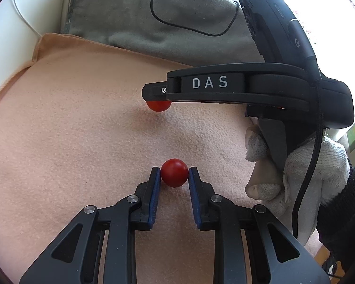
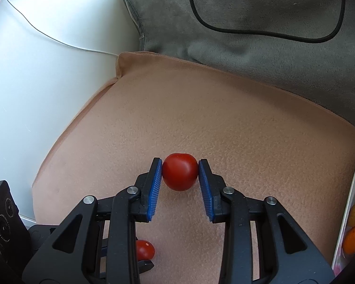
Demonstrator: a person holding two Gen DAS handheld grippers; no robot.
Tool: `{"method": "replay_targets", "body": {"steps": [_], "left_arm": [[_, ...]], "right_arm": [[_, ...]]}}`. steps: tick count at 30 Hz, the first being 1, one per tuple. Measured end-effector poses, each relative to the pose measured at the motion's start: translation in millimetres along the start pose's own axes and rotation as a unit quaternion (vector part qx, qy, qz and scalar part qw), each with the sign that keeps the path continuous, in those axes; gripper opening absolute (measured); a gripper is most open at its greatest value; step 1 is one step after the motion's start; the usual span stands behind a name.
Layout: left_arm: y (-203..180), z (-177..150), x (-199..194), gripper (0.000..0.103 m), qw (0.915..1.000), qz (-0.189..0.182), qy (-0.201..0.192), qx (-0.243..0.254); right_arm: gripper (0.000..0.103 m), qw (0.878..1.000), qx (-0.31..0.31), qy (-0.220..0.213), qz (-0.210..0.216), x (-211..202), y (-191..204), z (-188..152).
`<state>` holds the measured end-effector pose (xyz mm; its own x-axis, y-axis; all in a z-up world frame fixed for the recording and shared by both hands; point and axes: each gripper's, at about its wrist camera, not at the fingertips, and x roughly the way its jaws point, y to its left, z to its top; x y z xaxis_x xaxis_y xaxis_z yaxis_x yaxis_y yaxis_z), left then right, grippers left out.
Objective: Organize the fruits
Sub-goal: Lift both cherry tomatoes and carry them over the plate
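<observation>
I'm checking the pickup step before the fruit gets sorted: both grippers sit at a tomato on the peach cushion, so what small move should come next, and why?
Probably lift both straight up a little. The left gripper has its blue pads against the small tomato, and the right gripper against the larger tomato; both fruits rest on the cushion. The tray of fruit lies to the right.

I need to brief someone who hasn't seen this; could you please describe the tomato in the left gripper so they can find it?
On the peach blanket, the left gripper pinches a red tomato. It is the smaller, rounder one; the other tomato sits in the right gripper.
</observation>
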<state>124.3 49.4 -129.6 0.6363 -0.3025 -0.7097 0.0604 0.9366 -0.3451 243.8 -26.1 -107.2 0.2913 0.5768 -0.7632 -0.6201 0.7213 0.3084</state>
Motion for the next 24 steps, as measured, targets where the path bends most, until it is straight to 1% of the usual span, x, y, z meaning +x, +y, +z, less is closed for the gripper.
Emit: {"method": "replay_targets", "body": {"steps": [9,16,24], "left_arm": [[-10,-3,-19,0.022,0.9998,-0.007,-0.013,0.012],[-30,4,-28,0.022,0.999,-0.019,-0.026,0.03],[-65,19,-18,0.022,0.997,-0.043,-0.033,0.055]], "right_arm": [[0.033,1.0,0.0,-0.027,-0.009,-32,-6,-3],[0.033,0.998,0.005,-0.05,-0.022,-66,-21,-7],[0.033,0.995,0.007,-0.074,-0.06,-111,-51,-9]]}}
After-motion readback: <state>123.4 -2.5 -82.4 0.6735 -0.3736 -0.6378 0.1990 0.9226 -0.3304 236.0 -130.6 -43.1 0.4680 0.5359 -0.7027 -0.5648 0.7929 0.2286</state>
